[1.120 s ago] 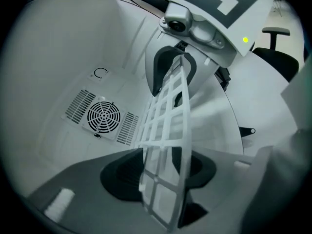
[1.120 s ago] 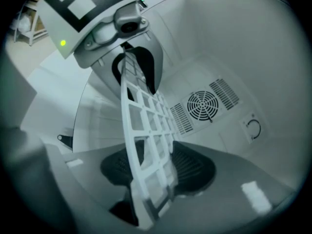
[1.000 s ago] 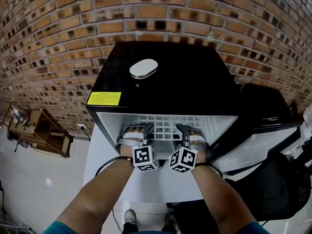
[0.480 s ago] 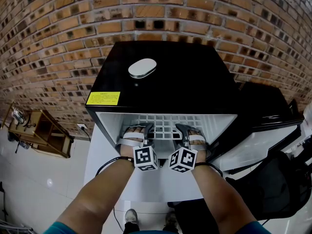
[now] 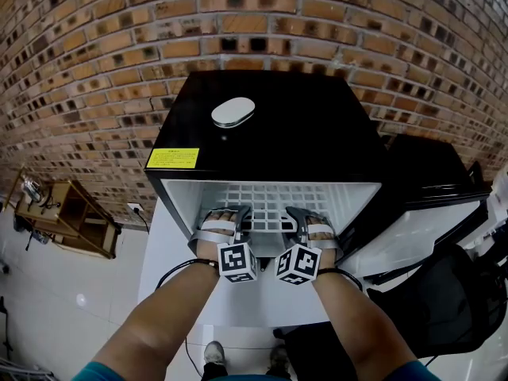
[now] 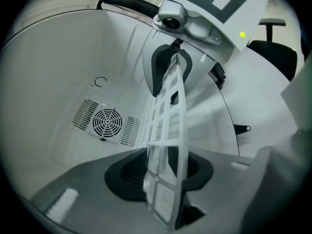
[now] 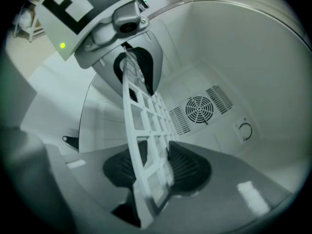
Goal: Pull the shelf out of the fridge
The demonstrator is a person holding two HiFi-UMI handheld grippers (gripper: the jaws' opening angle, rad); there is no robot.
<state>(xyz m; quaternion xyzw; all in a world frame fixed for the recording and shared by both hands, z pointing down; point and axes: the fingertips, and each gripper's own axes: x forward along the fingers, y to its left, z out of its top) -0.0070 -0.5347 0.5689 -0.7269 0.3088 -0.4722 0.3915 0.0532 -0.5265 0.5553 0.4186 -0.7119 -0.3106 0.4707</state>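
Note:
A small black fridge (image 5: 270,125) stands open, and a white grid shelf (image 5: 286,201) lies flat inside its white cavity. My left gripper (image 5: 238,214) and my right gripper (image 5: 295,214) sit side by side at the shelf's front edge. In the left gripper view the shelf (image 6: 163,106) runs edge-on between the dark pads of the left gripper (image 6: 163,168), whose jaws are closing and press on it. The right gripper (image 7: 156,172) likewise has the shelf (image 7: 141,116) between its pads, its jaws closing onto it. Each gripper view shows the other gripper further along the shelf edge.
A white oval object (image 5: 232,111) and a yellow label (image 5: 171,159) are on the fridge top. The fridge door (image 5: 421,213) hangs open at the right. A fan vent (image 6: 107,122) is on the cavity's back wall. A wooden rack (image 5: 67,213) stands at left by the brick wall.
Both grippers have stayed at the shelf's front edge. A little more of the white grid shows in the head view now, and the view has shifted slightly.

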